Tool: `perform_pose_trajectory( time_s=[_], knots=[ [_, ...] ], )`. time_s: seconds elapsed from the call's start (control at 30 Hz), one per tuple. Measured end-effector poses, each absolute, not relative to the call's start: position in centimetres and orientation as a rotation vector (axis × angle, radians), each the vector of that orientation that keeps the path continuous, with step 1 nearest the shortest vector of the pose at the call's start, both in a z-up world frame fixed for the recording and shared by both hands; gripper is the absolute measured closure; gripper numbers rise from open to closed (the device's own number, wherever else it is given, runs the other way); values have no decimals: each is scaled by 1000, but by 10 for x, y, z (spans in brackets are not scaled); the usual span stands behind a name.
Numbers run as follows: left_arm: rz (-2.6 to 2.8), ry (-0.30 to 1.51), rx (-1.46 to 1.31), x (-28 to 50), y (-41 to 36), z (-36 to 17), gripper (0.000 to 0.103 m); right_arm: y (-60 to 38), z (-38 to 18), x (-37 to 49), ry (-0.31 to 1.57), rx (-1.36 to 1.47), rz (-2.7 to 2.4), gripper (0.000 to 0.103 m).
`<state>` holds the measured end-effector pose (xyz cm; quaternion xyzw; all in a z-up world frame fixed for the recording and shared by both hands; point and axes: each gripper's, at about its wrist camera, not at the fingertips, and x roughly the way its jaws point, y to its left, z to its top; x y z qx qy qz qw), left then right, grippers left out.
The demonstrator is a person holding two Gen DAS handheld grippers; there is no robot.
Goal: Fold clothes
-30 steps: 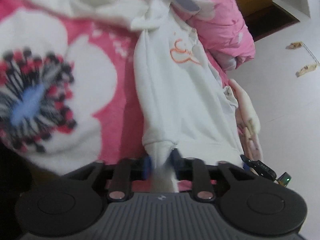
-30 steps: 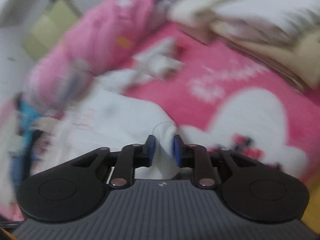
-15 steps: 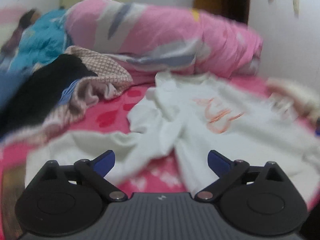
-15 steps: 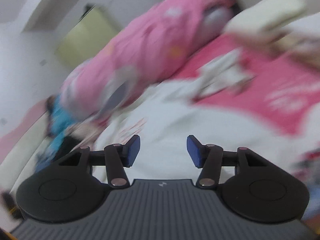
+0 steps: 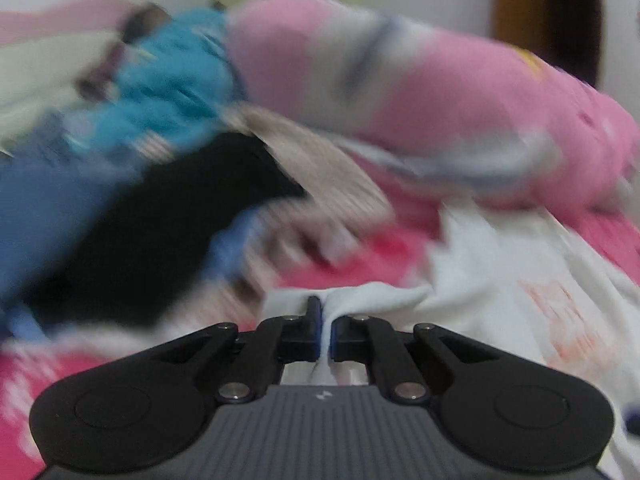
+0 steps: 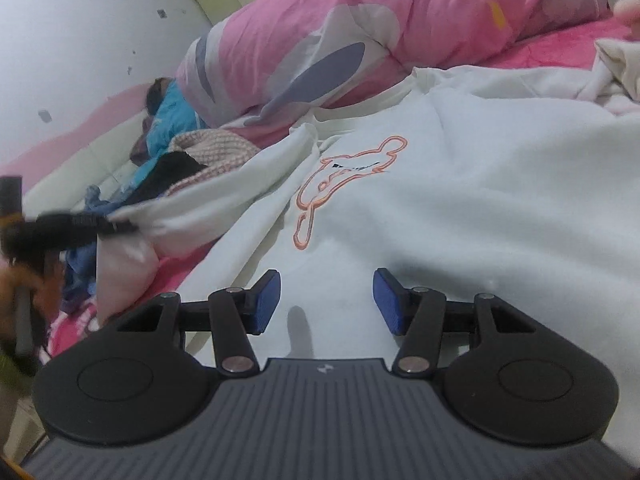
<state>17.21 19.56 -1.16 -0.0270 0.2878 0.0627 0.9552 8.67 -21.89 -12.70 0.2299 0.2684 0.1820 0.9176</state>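
Observation:
A white sweatshirt (image 6: 460, 200) with an orange outline print (image 6: 344, 176) lies spread on the pink bed. My left gripper (image 5: 325, 332) is shut on a white sleeve (image 5: 376, 300) of it; the left wrist view is blurred. In the right wrist view the left gripper (image 6: 116, 226) shows at the far left, pinching the sleeve end (image 6: 192, 216). My right gripper (image 6: 326, 300) is open and empty, low over the sweatshirt's body below the print.
A rolled pink quilt (image 6: 360, 32) lies along the back of the bed. A pile of blue, black and beige clothes (image 6: 176, 160) sits to the left, also in the left wrist view (image 5: 160, 184). More pale clothes (image 6: 616, 68) lie at the right.
Both grippers let go of the sweatshirt's edge and opened. The left one has since moved left and shut on the sleeve. The right one stays open over the body.

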Motion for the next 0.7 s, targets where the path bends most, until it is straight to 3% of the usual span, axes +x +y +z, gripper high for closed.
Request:
perform_pose_trajectory(
  time_s=[0.17,0.33,0.43,0.5,0.57,0.7],
  knots=[
    [332,551,-53,223,234,10,99,-222,-130,85,539,496,384,52],
    [444,635,-32,271,256,-4,99,-223,-131,88,538,503,391,52],
    [489,675,-12,282,260,-16,82,-225,-132,89,539,516,396,52],
    [520,682,-14,278,259,-10,53,-226,-133,89,539,524,399,52],
    [530,680,-38,269,259,1,37,-227,-133,88,538,529,402,52],
    [452,654,-121,238,257,38,28,-228,-133,87,537,535,404,51]
  ],
)
